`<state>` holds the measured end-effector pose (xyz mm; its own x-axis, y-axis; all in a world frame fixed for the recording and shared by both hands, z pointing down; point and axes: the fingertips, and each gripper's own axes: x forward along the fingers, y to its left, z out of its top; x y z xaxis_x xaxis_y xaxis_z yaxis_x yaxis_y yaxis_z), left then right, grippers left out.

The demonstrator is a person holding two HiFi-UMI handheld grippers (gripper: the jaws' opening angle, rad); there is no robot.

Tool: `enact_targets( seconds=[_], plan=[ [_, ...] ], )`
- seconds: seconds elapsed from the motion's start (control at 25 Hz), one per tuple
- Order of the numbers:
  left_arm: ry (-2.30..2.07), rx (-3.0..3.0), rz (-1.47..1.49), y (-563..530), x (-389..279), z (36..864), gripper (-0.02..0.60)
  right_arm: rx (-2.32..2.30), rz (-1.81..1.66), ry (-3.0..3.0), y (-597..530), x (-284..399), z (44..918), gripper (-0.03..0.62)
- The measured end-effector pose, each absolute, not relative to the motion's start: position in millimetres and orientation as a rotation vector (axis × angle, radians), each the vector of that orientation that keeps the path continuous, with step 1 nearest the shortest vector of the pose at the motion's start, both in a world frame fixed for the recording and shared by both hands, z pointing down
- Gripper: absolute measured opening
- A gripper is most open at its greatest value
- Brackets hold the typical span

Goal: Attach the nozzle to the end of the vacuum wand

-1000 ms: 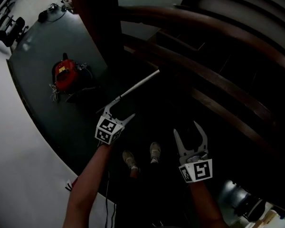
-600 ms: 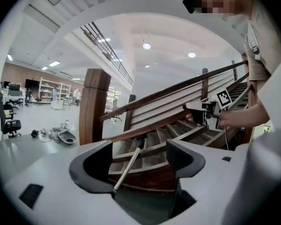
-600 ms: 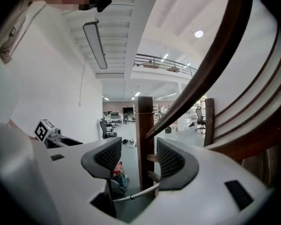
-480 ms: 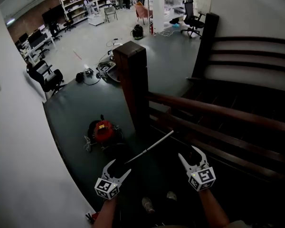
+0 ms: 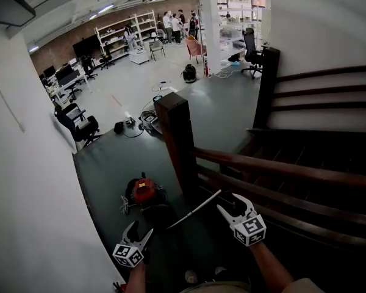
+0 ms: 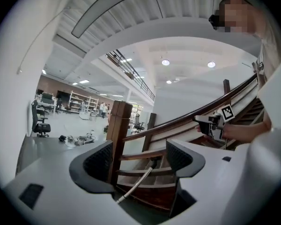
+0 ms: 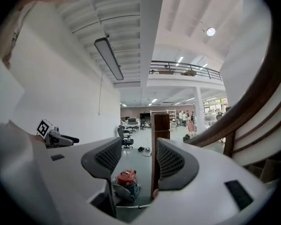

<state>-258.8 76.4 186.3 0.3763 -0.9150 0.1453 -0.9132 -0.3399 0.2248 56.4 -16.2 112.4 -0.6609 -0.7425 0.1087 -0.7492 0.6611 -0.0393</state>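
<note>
A silver vacuum wand (image 5: 195, 209) lies slanted on the dark floor beside the wooden newel post (image 5: 178, 145), its upper end by the stair rails. The red vacuum cleaner (image 5: 143, 191) sits just left of it. My left gripper (image 5: 140, 229) is open and empty, low and left of the wand's lower end. My right gripper (image 5: 230, 204) is open and empty, just right of the wand's upper end. The left gripper view shows the wand (image 6: 136, 186) between open jaws, some way off. In the right gripper view the vacuum (image 7: 126, 178) sits beyond open jaws. I cannot make out a nozzle.
A white wall (image 5: 30, 182) runs along the left. Wooden stair rails (image 5: 280, 170) cross on the right. Cables and gear (image 5: 143, 121) lie on the floor past the post. Office chairs (image 5: 79, 124), shelves and people stand far back in the hall.
The head view has tilted up from the floor to the hall. My left gripper has drawn back from the wand's lower end. Both grippers stay open.
</note>
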Motion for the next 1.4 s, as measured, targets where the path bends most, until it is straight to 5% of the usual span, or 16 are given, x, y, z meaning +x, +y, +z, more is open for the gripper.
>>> enact_targets(
  seconds=[1.4],
  plan=[
    [-1.759,1.987,0.166,189,-200,333,0.347,0.909,0.23,-2.696,34,79,272,0.215]
  ],
)
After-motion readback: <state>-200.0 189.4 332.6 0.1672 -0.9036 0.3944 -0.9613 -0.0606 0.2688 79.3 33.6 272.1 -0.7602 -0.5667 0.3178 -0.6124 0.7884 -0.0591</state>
